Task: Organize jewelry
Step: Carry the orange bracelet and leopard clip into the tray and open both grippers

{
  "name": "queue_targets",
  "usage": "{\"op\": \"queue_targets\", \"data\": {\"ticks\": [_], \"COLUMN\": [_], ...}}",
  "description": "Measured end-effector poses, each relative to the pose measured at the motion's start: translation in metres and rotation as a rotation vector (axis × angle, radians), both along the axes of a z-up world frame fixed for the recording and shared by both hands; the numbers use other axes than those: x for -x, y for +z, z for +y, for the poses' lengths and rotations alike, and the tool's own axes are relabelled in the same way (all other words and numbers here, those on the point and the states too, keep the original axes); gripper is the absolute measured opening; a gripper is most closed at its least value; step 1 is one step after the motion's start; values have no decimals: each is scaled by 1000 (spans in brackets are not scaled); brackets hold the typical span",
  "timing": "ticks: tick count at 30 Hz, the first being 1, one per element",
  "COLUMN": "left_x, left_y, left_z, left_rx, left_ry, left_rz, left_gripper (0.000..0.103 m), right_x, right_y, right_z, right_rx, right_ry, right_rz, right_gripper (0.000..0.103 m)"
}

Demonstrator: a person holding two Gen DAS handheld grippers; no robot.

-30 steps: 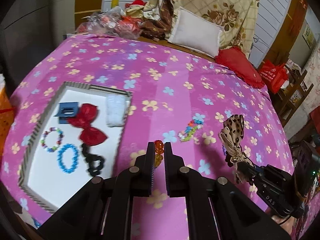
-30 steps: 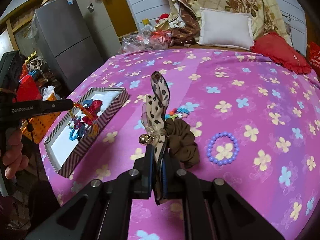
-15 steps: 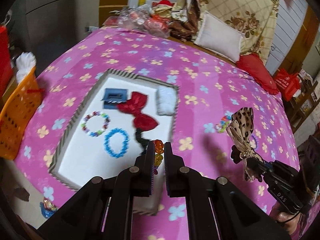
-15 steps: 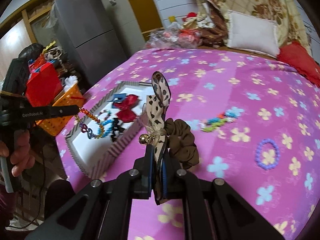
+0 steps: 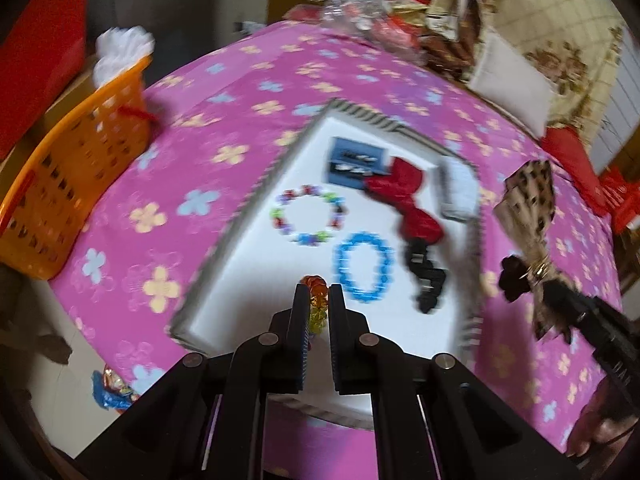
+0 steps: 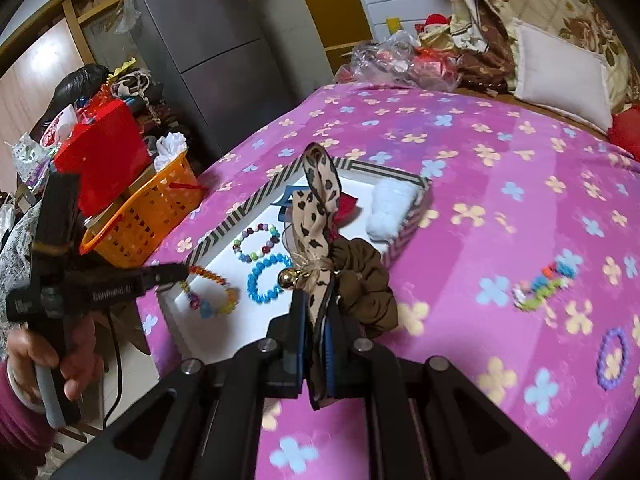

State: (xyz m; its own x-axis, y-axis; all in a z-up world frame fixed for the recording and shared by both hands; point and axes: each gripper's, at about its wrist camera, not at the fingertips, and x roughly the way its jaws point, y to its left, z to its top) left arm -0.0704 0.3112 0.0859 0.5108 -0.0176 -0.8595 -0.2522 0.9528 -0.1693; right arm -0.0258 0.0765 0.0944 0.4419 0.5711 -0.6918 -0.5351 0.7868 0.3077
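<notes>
- Left gripper [image 5: 318,294]: pinched shut on an amber and multicoloured bead bracelet [image 5: 316,300], poised above the near end of the white tray [image 5: 248,216].
- In the right wrist view, same left gripper [image 6: 182,273] seen from the side, with the bead bracelet [image 6: 210,292] hanging in a loop from its tips over the tray's [image 6: 248,204] white floor; hand [image 6: 52,356] wrapped round the grip below.
- Right gripper [image 6: 316,300]: clamped on a leopard-print bow hair tie [image 6: 316,208] with a gold bell and a brown scrunchie [image 6: 364,284] attached, held up above the pink floral bedspread [image 6: 500,184] just beside the tray's near rim.
- In the left wrist view, right gripper [image 5: 560,300] at the right edge, leopard bow [image 5: 528,200] standing up from its tips, beyond the tray's right wall.
- Already lying in the tray: multicoloured bead bracelet [image 5: 310,216], blue bead bracelet [image 5: 362,266], red bow [image 5: 408,204], black hair tie [image 5: 426,276], blue box [image 5: 356,160], white fluffy item [image 5: 460,188].
- Still out on the bedspread to the right: colourful bead strand [image 6: 544,280] and purple bead bracelet [image 6: 612,356], well apart from the tray.
- Orange basket [image 5: 68,176] against the bed's left edge.
</notes>
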Motion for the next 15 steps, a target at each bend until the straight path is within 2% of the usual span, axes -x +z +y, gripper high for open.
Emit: {"op": "queue_targets", "data": {"ticks": [9,15], "left_x": [-7,-19], "left_y": [-34,-45], "left_z": [48,59], "left_rx": [40,52], "left_ry": [76,88], "left_rz": [52,63], "left_gripper": [2,2], "right_x": [-57,-87], "right_y": [-31,-60], "right_z": [60,71], "right_rx": [77,115], "right_ry": [-32,-79], "right_rz": [41,91], "right_gripper": [7,7]}}
